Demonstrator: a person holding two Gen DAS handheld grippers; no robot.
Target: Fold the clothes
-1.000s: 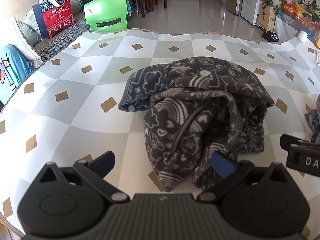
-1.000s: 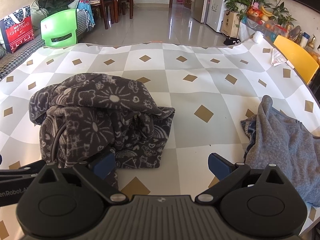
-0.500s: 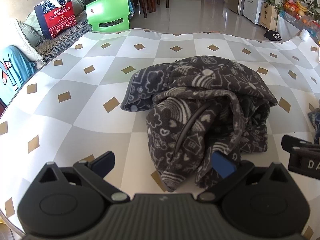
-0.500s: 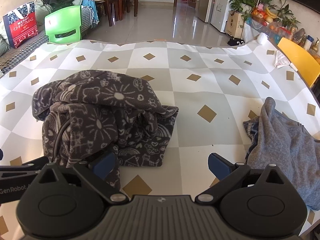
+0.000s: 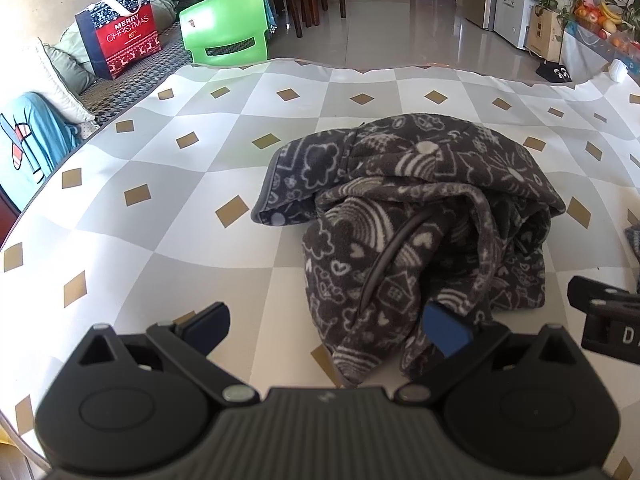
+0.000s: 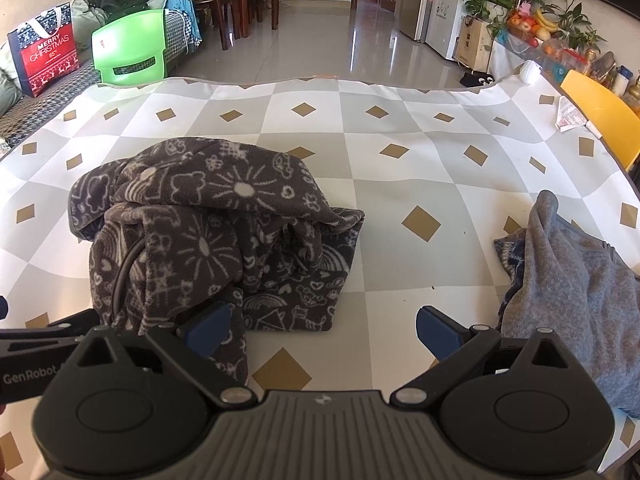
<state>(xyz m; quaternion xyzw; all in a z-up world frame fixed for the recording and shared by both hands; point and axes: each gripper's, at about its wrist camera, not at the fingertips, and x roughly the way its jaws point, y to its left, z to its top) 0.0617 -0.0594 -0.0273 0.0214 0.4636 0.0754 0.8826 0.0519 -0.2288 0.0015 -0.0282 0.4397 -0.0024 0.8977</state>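
dark fleece bundle sits just ahead, between the two grippers

on the left, the checked grey-and-white tablecloth with gold diamonds (image 5: 168, 208) lies bare out to its curved left edge, so there is open room there. the left gripper (image 5: 326, 326) is spread wide and grasps nothing; its right fingertip (image 5: 446, 334) overlaps the near hanging flap of the dark grey fleece garment printed with white doodles (image 5: 420, 216); whether it touches i cannot tell. the garment is a rumpled heap in the middle of the table, running roughly left to right, its loose flaps drooping toward the near edge. the right gripper (image 6: 322, 330) is also released and empty, its left fingertip (image 6: 208, 328) at the bundle's near right flap. both look about equally near. further right, past bare cloth, a plain grey-blue fleece garment (image 6: 580, 304) lies heaped near the right edge, crowding that side.
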